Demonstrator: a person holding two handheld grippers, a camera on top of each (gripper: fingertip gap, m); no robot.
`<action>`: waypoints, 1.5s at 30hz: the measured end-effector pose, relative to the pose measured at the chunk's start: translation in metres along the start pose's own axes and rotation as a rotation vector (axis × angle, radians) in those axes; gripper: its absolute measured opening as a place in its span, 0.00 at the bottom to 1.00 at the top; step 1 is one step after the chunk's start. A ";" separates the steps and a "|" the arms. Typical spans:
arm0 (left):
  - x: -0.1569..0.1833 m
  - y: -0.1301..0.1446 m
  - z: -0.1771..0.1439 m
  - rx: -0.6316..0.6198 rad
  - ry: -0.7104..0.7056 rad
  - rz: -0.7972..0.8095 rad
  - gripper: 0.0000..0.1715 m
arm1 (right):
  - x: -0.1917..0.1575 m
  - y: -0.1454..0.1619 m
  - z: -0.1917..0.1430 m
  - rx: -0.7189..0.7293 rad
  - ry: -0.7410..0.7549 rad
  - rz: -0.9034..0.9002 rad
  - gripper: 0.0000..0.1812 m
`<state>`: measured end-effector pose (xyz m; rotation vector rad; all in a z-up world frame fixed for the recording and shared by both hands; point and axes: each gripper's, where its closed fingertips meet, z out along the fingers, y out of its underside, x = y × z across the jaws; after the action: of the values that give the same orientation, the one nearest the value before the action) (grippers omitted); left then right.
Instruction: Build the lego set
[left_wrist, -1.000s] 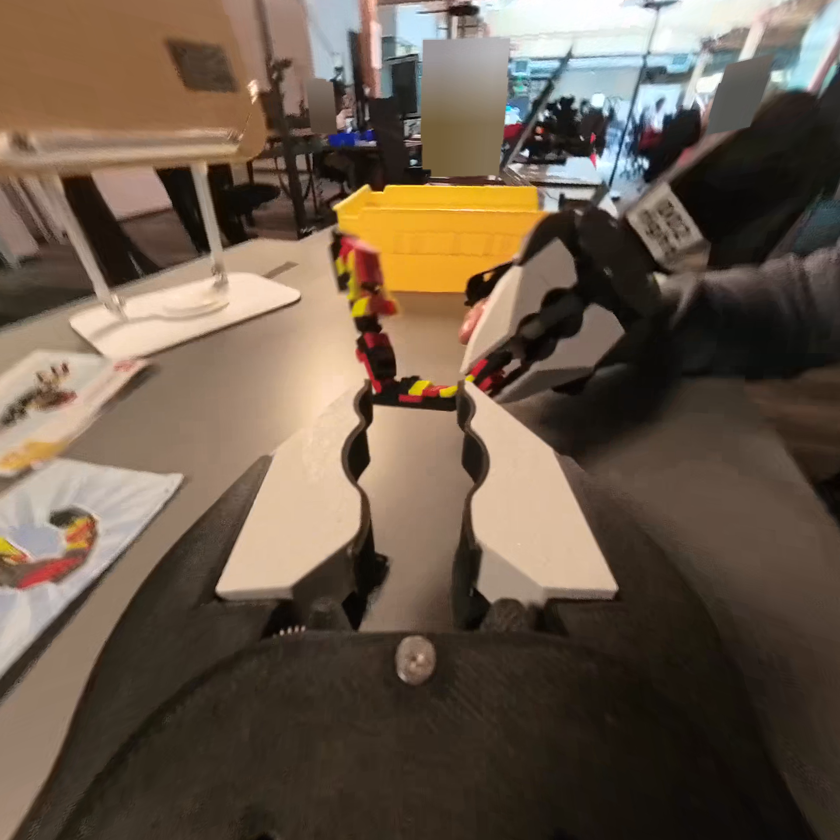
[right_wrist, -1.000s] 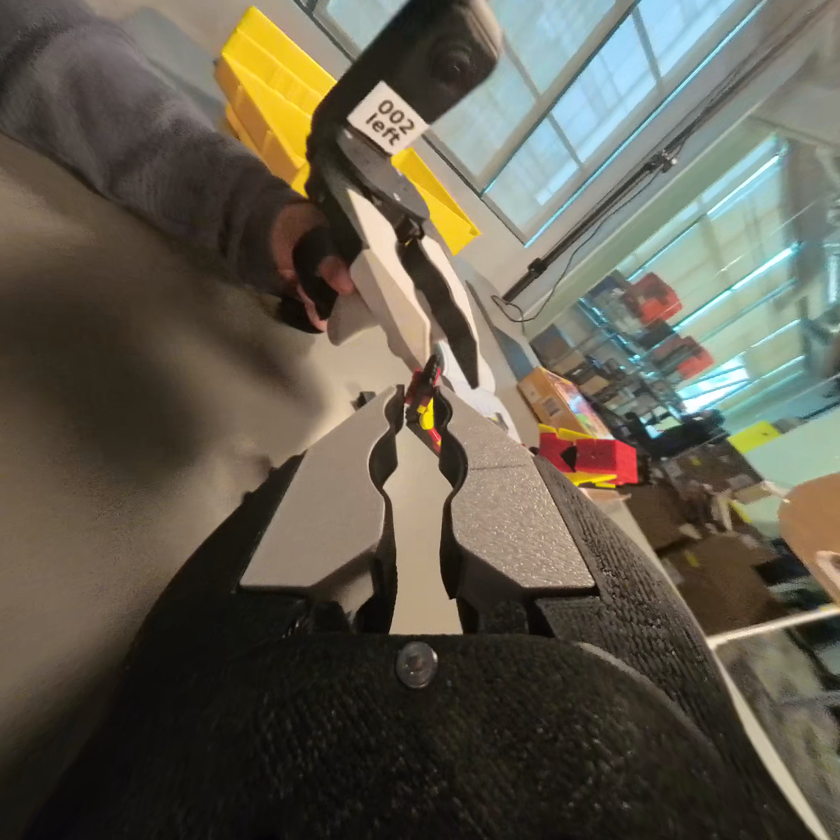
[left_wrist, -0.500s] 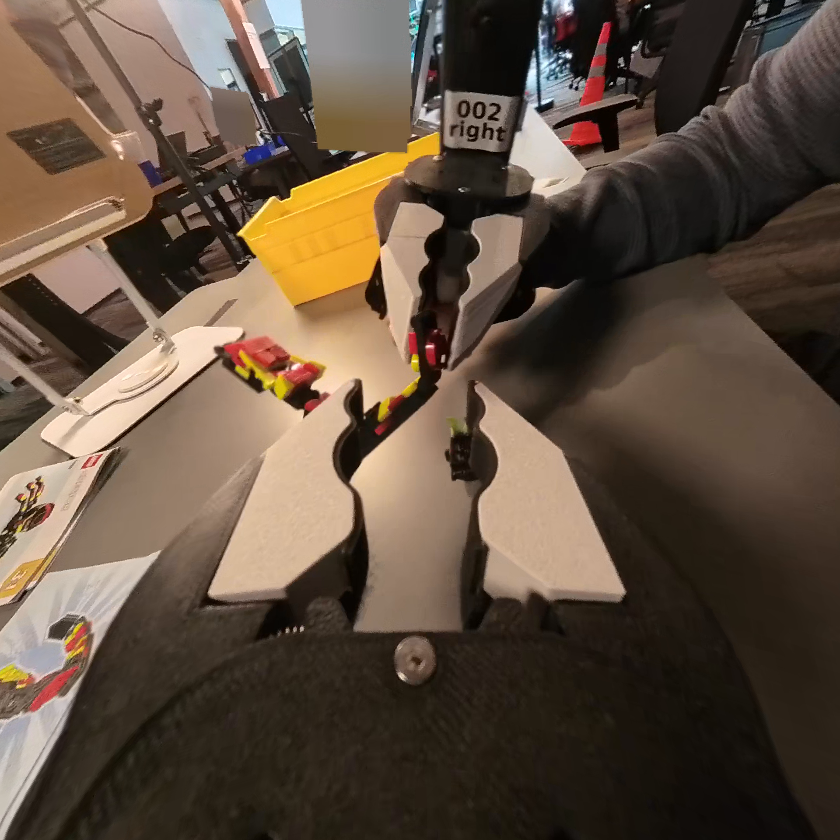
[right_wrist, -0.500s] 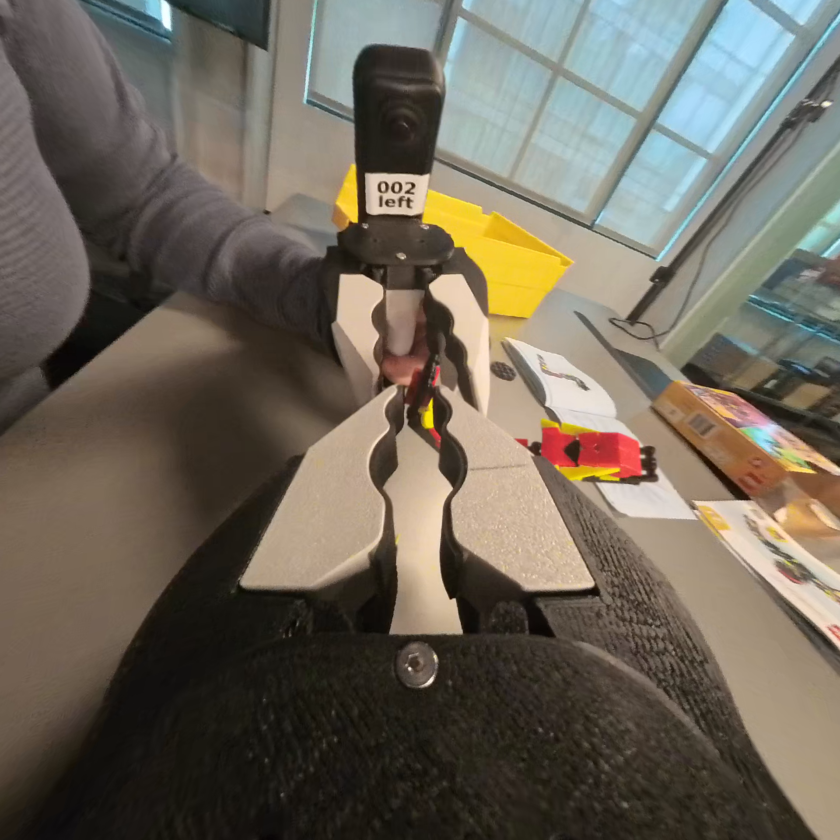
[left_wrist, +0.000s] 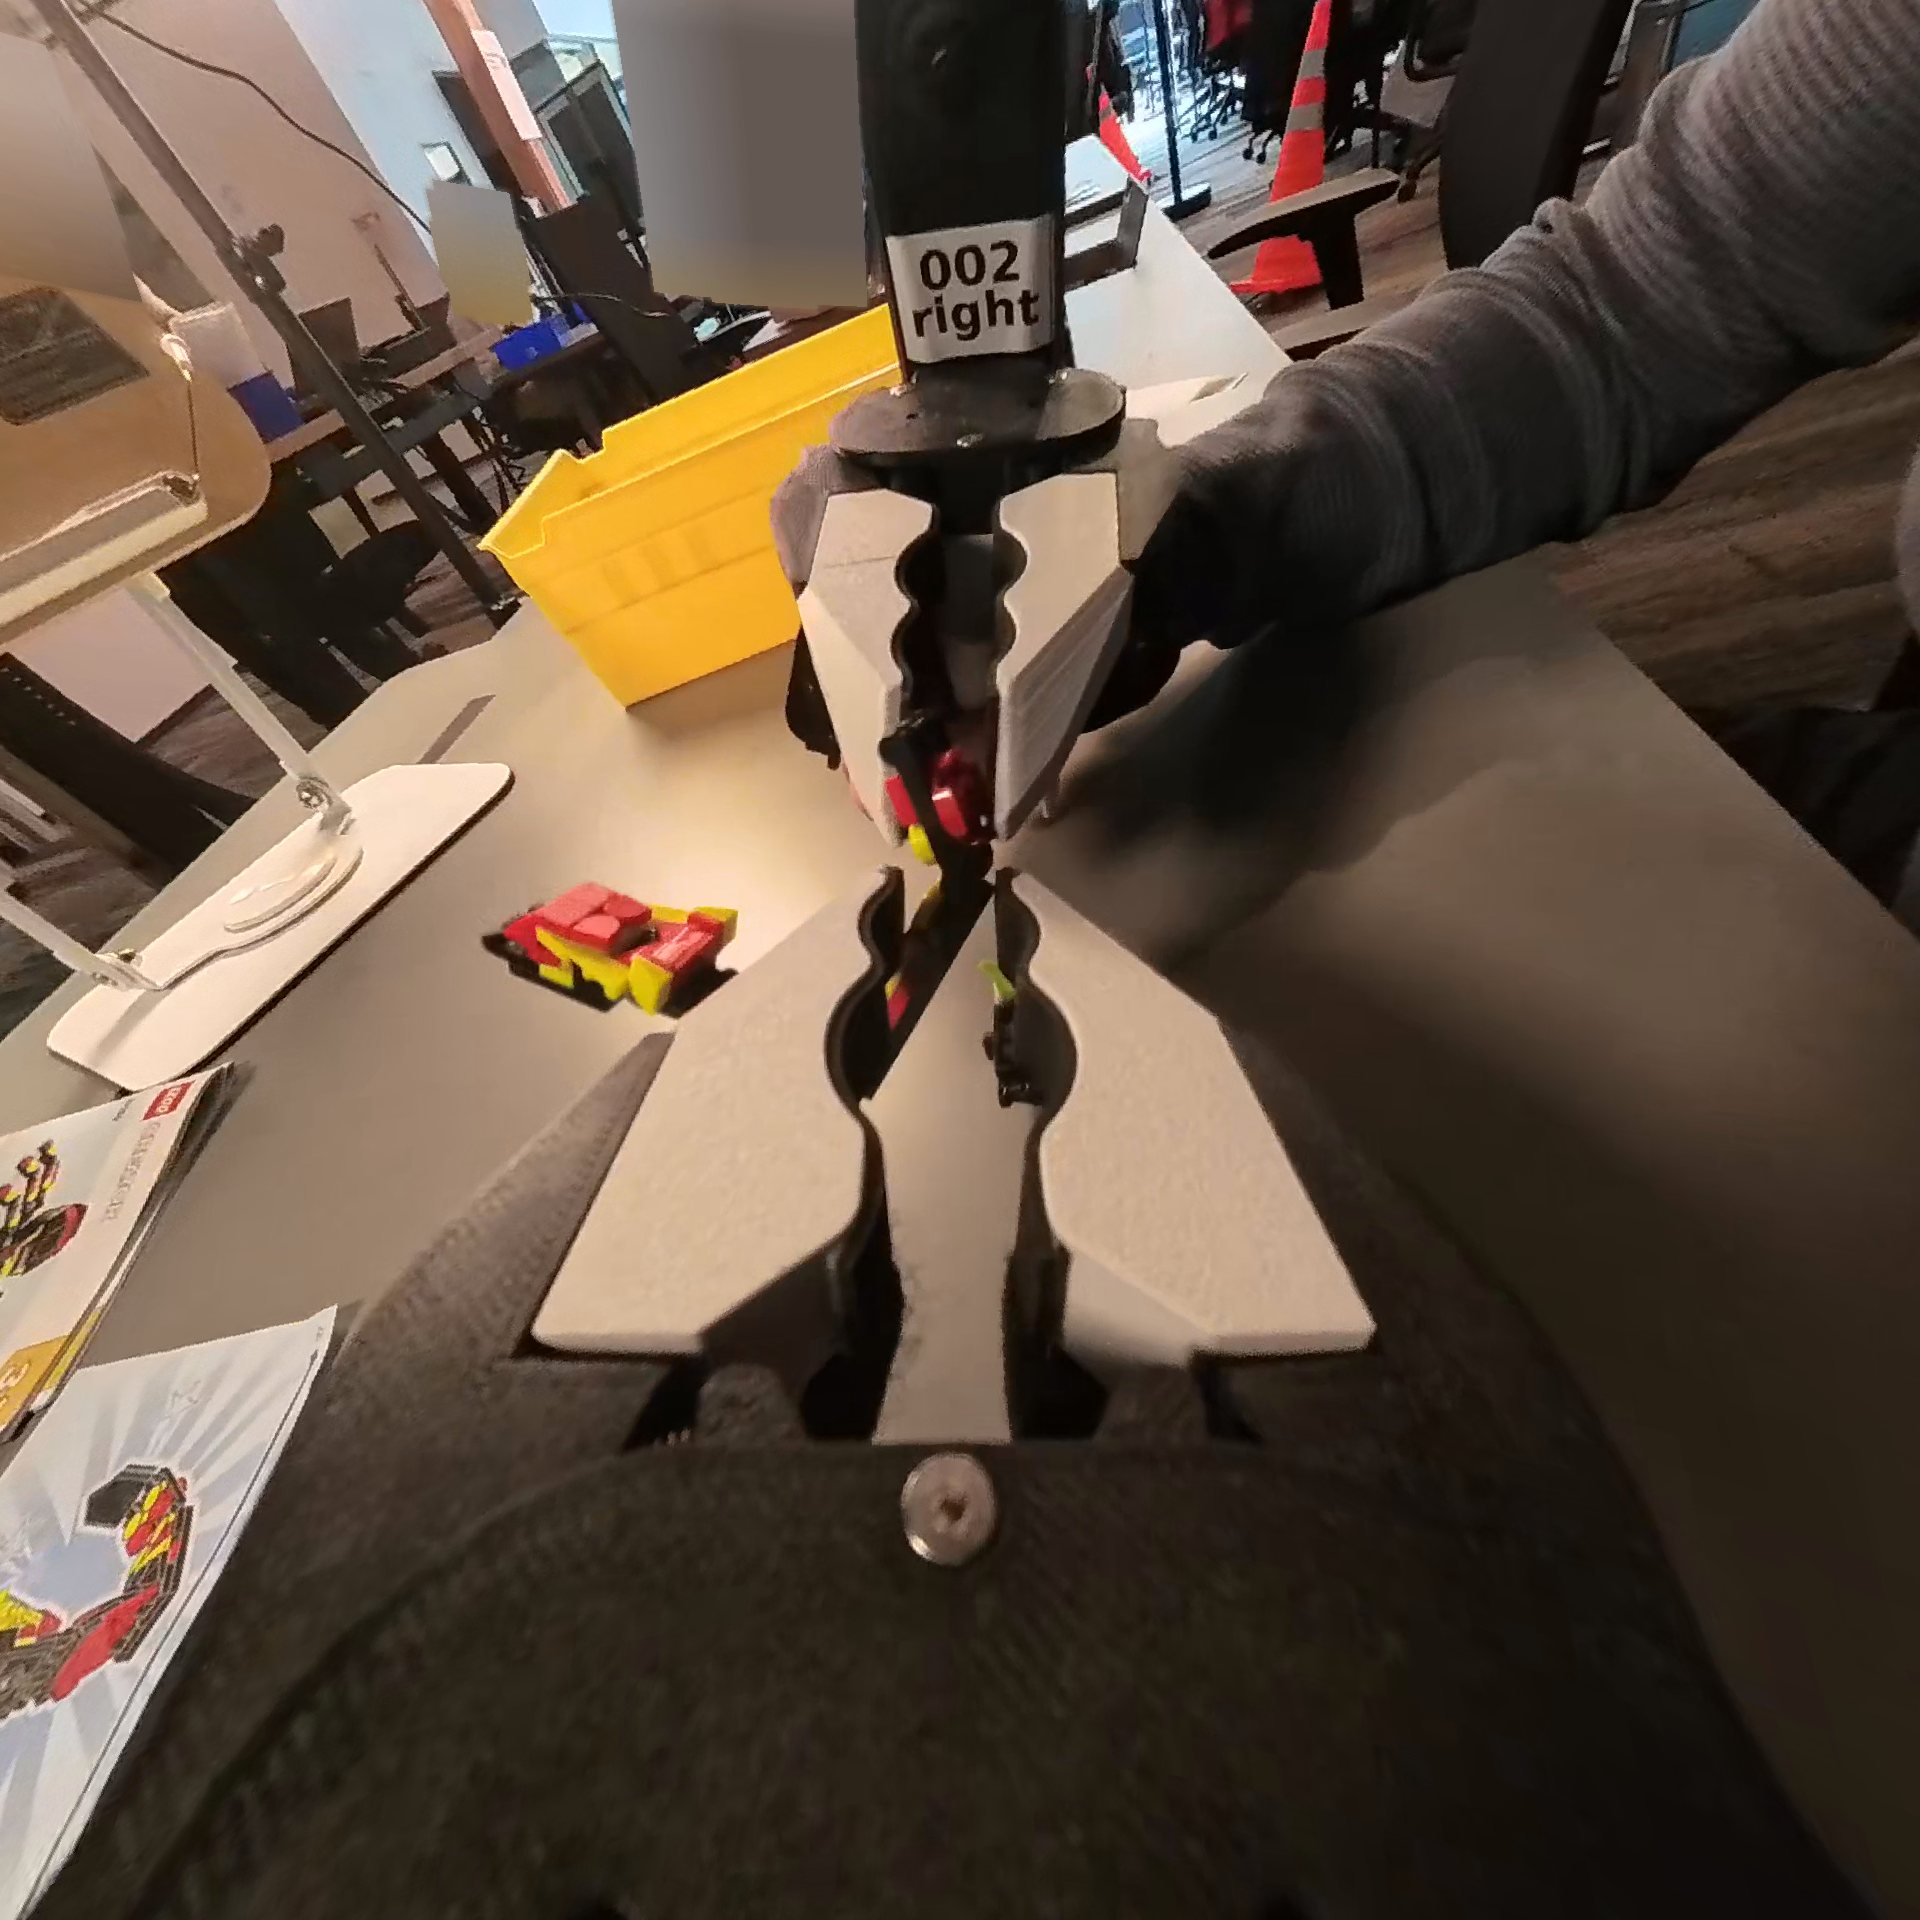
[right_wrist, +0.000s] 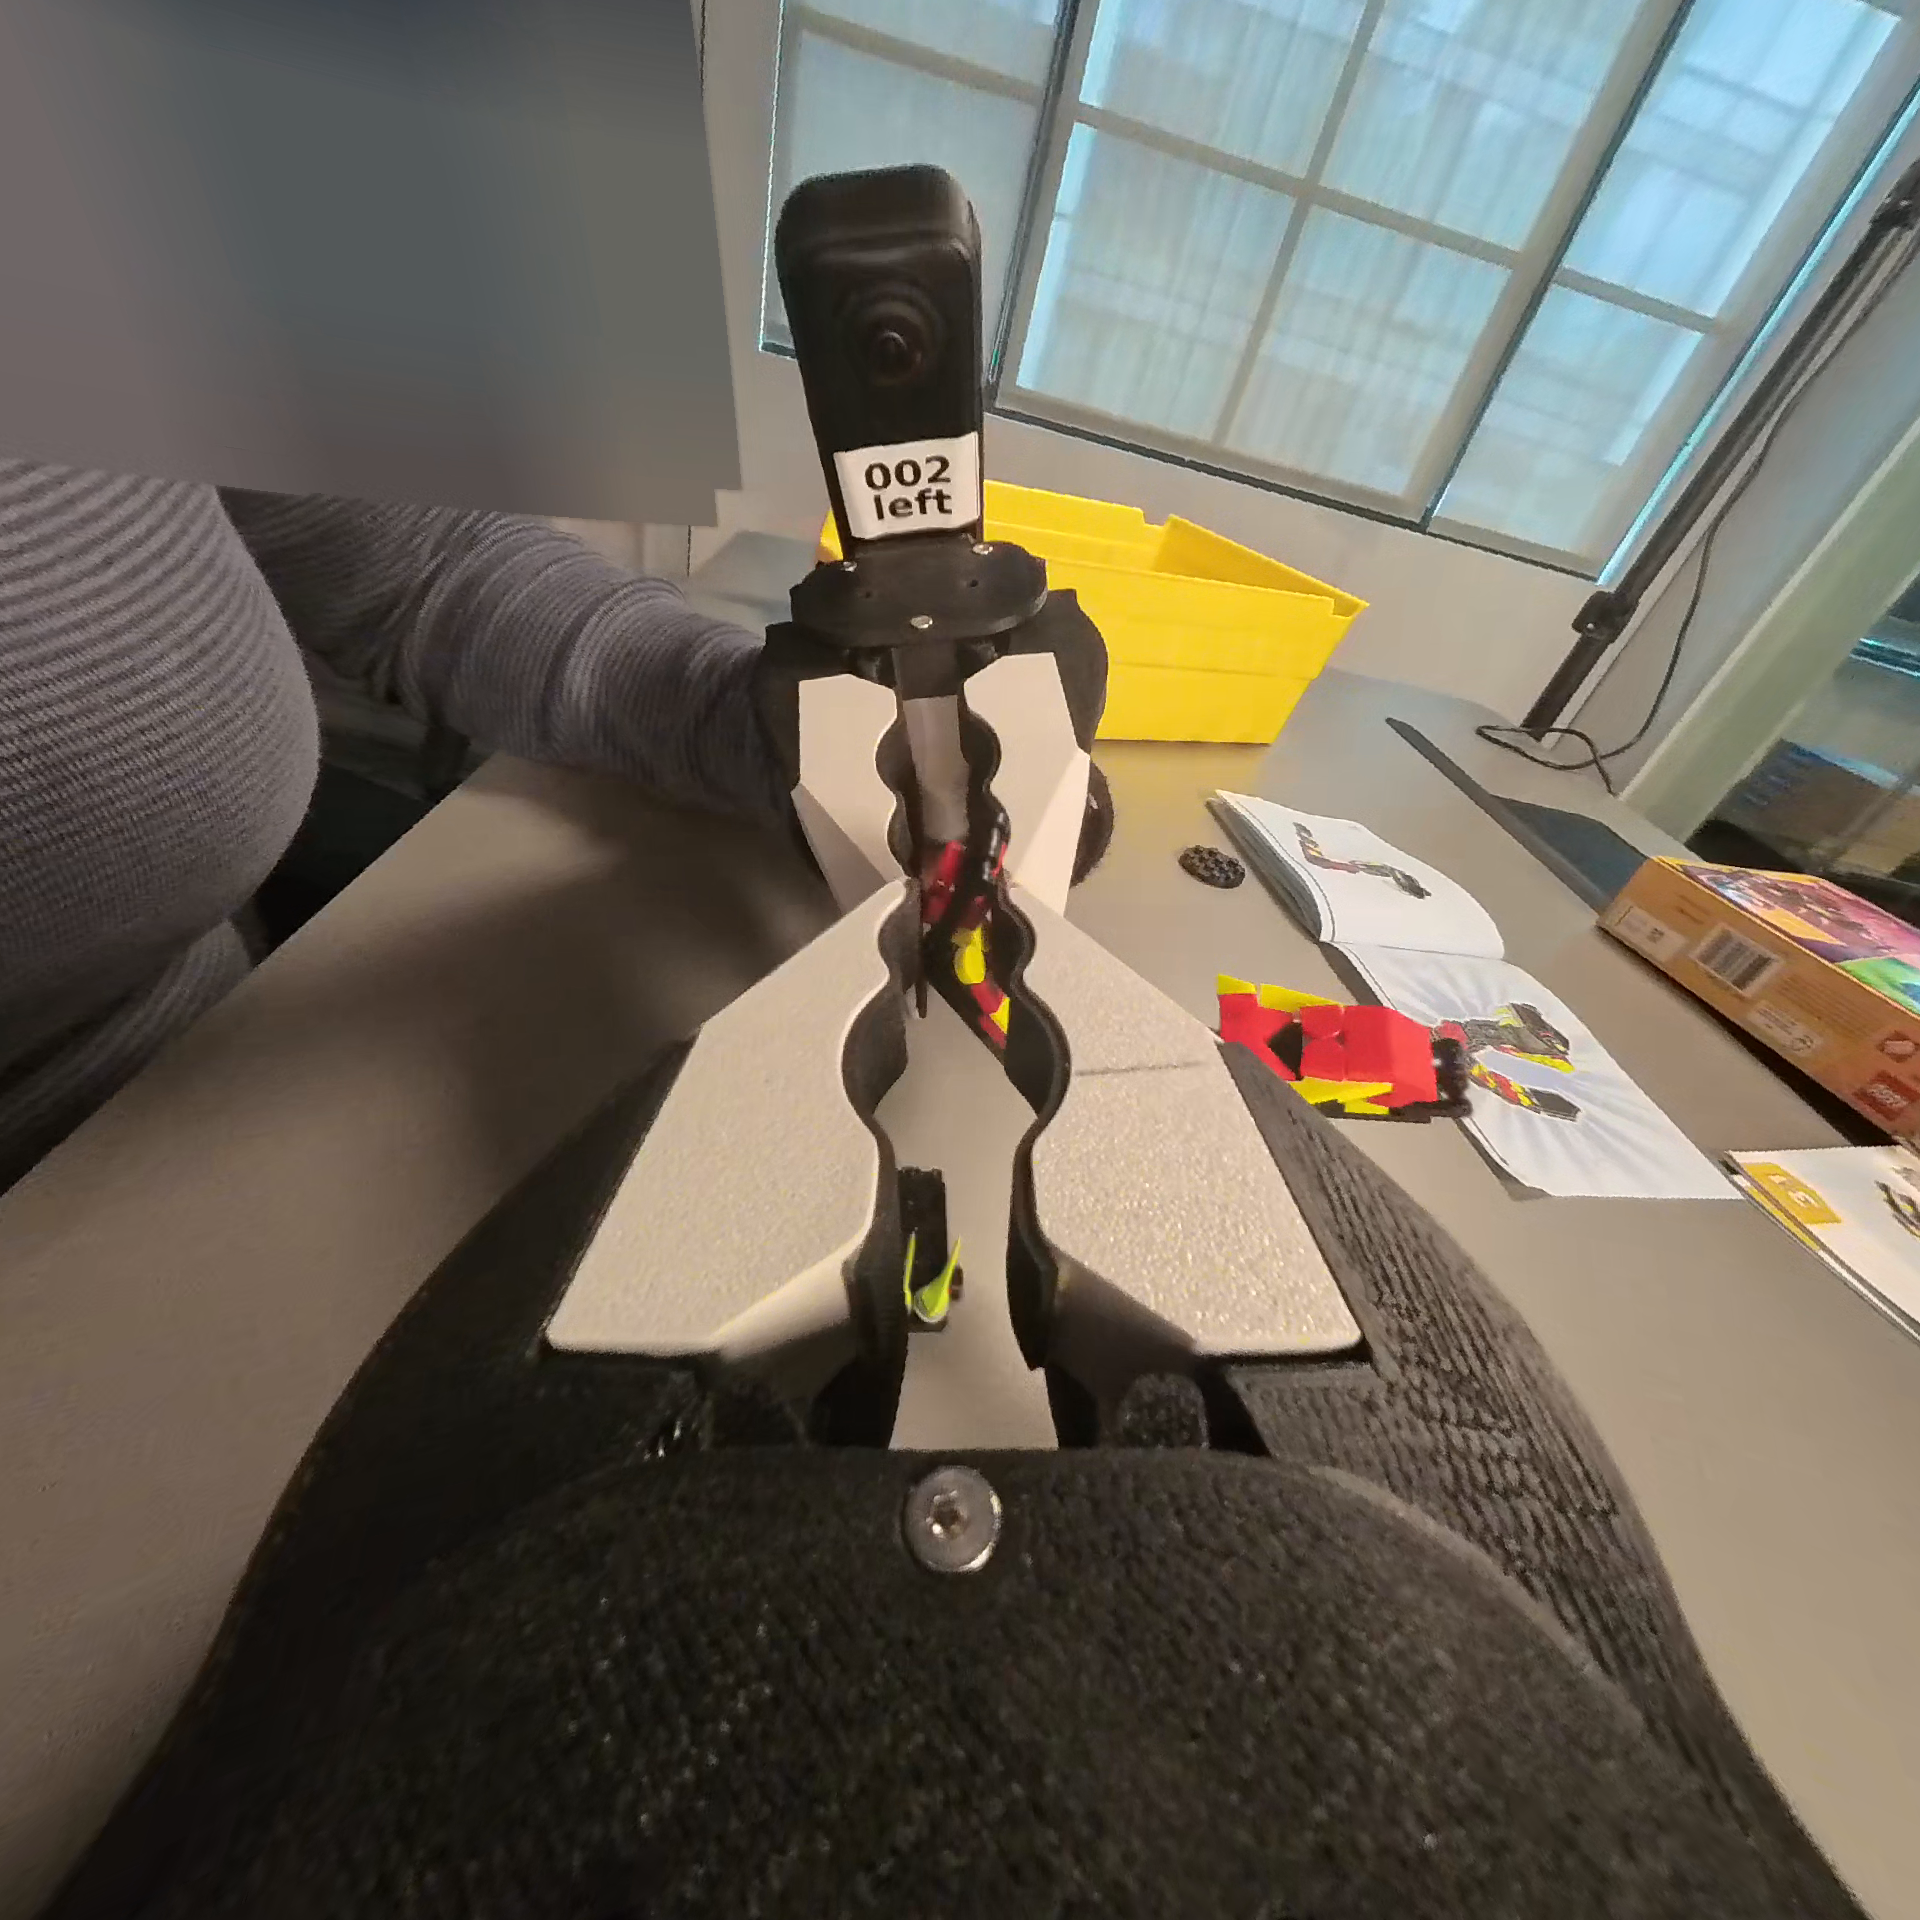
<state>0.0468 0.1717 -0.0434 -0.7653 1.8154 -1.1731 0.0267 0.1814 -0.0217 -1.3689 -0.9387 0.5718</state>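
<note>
A jointed lego chain of black, red and yellow links (left_wrist: 925, 966) runs between my two grippers, which face each other tip to tip above the grey table (left_wrist: 1455, 1039). My left gripper (left_wrist: 940, 894) is shut on one end of it. My right gripper (right_wrist: 961, 914) is shut on the other end (right_wrist: 977, 987), where a red link (left_wrist: 951, 800) shows between its pads. A small black piece with a lime tip (left_wrist: 1000, 1023) sits by my left gripper's right finger. A similar piece (right_wrist: 930, 1257) shows low between my right gripper's fingers.
A red and yellow lego build (left_wrist: 623, 940) lies on the table, partly on an open booklet (right_wrist: 1496, 1049). A yellow bin (left_wrist: 675, 561) stands behind. More booklets (left_wrist: 94, 1174), a lego box (right_wrist: 1787, 966), a lamp base (left_wrist: 281, 904) and a black round piece (right_wrist: 1210, 864) lie around. Left and right tips are no more than a few centimetres apart. From the left gripper's tips to the similar piece (right_wrist: 930, 1257) is close to 6 cm. It is also in sight in the left wrist view (left_wrist: 1001, 1023).
My left gripper's fingers stood wide apart half a second ago and have come together on the chain. My right gripper kept its hold. Both grippers turned to face each other.
</note>
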 end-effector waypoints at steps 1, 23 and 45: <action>0.000 0.001 0.000 -0.004 -0.003 -0.003 0.09 | 0.001 0.001 0.000 -0.002 0.004 -0.001 0.06; -0.022 0.021 0.008 -0.181 -0.270 0.273 0.06 | 0.082 -0.005 -0.048 0.087 0.559 -0.181 0.14; 0.045 -0.021 0.073 -0.187 -0.389 0.561 0.06 | 0.123 0.004 -0.088 0.078 0.859 -0.137 0.08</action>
<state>0.0909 0.0959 -0.0543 -0.4910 1.6633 -0.4599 0.1657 0.2329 0.0073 -1.2845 -0.2957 -0.1057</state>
